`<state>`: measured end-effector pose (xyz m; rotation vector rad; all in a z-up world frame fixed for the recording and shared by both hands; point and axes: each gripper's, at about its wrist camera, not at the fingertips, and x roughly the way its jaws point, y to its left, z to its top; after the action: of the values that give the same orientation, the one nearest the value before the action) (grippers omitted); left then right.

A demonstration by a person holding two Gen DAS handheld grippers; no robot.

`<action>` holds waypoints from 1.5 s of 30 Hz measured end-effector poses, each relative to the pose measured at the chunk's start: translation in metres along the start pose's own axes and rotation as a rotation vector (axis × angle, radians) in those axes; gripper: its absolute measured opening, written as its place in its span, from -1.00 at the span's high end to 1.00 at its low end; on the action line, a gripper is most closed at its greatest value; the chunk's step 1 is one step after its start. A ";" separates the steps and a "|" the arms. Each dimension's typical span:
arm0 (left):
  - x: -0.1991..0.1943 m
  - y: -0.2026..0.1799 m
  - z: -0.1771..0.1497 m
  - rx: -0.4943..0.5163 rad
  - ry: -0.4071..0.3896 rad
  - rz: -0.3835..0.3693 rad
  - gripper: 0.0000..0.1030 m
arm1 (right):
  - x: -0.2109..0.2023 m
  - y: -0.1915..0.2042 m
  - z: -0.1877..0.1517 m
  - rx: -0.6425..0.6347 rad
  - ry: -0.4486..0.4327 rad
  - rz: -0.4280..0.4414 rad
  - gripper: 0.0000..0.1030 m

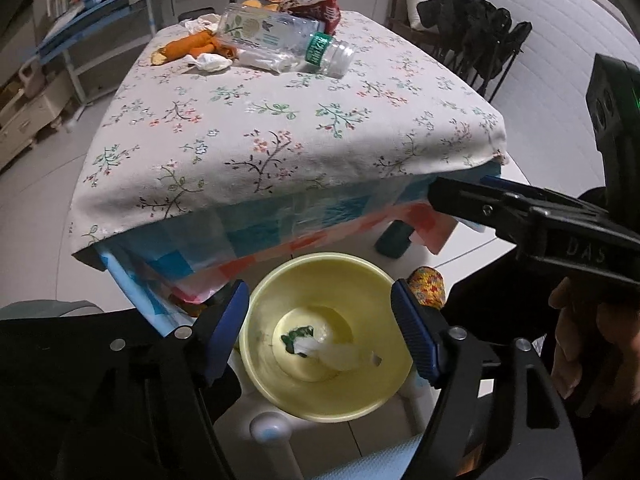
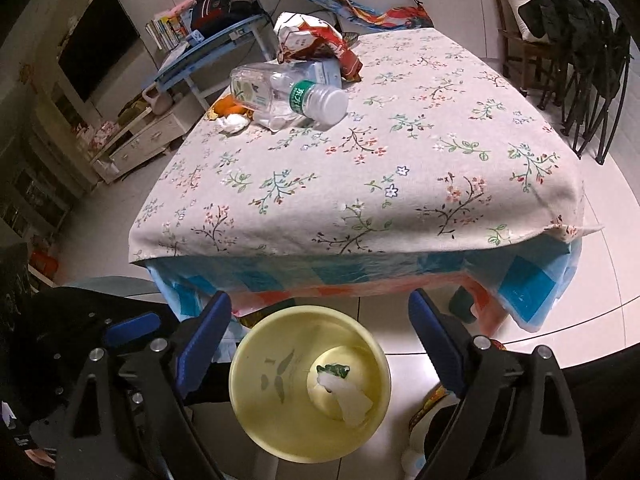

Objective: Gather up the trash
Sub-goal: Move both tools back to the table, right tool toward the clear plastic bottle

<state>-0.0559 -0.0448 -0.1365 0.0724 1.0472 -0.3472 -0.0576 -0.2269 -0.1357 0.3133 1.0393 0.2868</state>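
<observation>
I have both grippers over the yellow bin (image 1: pixel 326 336) on the floor below the bench (image 2: pixel 360 184). My left gripper (image 1: pixel 320 328) has its jaws open and empty, and my right gripper (image 2: pixel 320 344) stands open and empty too. In the bin lies a crumpled white wrapper (image 2: pixel 346 394) with a green scrap. On the bench remain a plastic bottle (image 2: pixel 292 96), a snack bag (image 2: pixel 316 42), tissues (image 1: pixel 210 62) and orange peel (image 1: pixel 192 44).

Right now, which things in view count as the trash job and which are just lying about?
Job: yellow bin, clear bottles, crumpled snack bag, tissue, orange peel.
Lying about: books, folded black chairs, colourful bag.
</observation>
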 end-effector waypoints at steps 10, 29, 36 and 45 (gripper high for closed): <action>-0.003 0.000 0.005 0.009 -0.058 0.072 -0.53 | 0.004 0.002 -0.002 -0.022 0.009 -0.011 -0.70; -0.016 0.072 0.077 -0.191 -0.221 0.084 -0.74 | 0.002 0.022 0.079 -0.199 -0.060 0.008 -0.76; 0.002 0.092 0.103 -0.247 -0.203 0.111 -0.76 | 0.020 0.028 0.101 -0.223 -0.045 0.040 -0.76; 0.016 0.124 0.137 -0.326 -0.189 0.111 -0.76 | 0.052 0.042 0.152 -0.278 -0.042 0.054 -0.76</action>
<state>0.1048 0.0374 -0.0948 -0.1909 0.8963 -0.0783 0.0963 -0.1871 -0.0893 0.0959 0.9369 0.4658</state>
